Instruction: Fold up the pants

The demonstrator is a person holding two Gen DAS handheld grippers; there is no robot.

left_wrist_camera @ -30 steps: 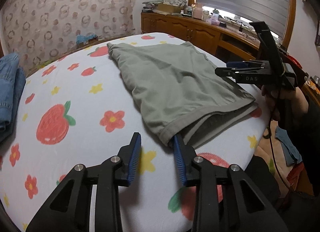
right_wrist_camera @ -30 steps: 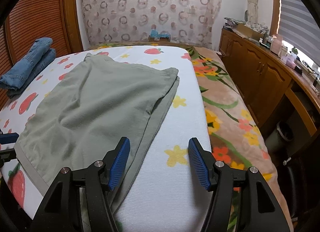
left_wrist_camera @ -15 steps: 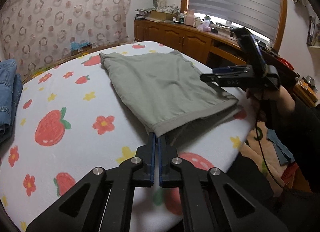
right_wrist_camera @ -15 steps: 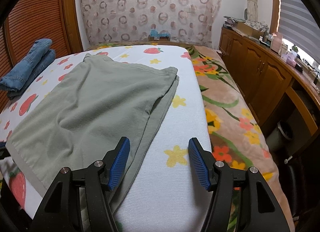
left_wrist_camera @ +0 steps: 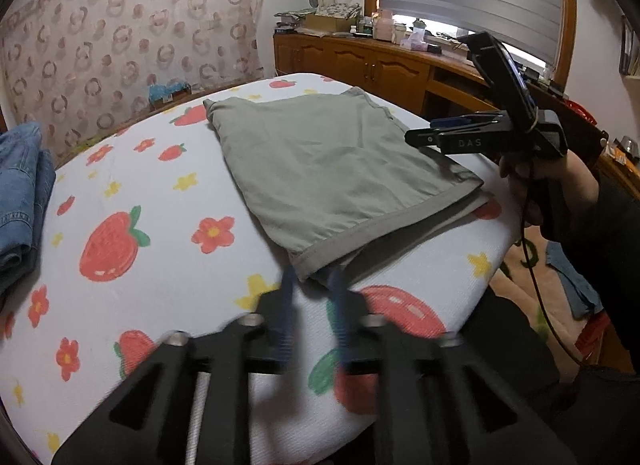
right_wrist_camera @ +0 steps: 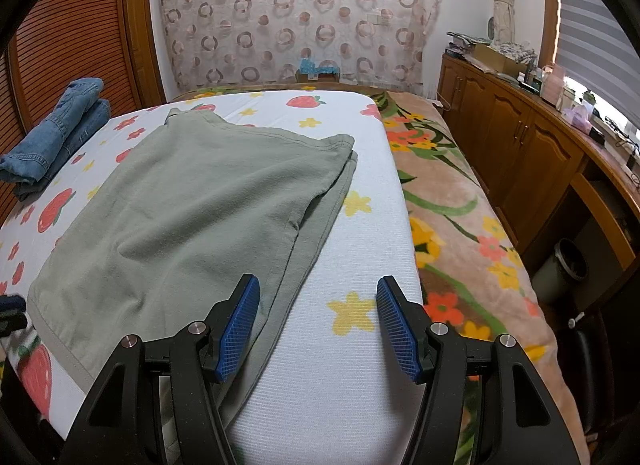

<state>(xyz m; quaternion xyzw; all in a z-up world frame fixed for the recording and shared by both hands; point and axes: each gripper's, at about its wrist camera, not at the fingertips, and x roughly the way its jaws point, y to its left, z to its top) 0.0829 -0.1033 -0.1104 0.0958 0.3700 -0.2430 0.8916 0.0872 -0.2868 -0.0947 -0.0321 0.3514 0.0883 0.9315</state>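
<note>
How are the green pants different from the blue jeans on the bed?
The green pants lie spread out flat in a single fold near the middle of the bed; the blue jeans sit bunched in a thick, small stack at the far edge. The green pants are a smooth, plain grey-green; the blue jeans are denim with visible seams. The green pants lie right in front of both grippers; the blue jeans lie well away from them. Both rest on the strawberry-print sheet.

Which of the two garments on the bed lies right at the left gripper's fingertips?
The green pants, hem corner at the opening left gripper; the folded jeans sit far aside.
</note>
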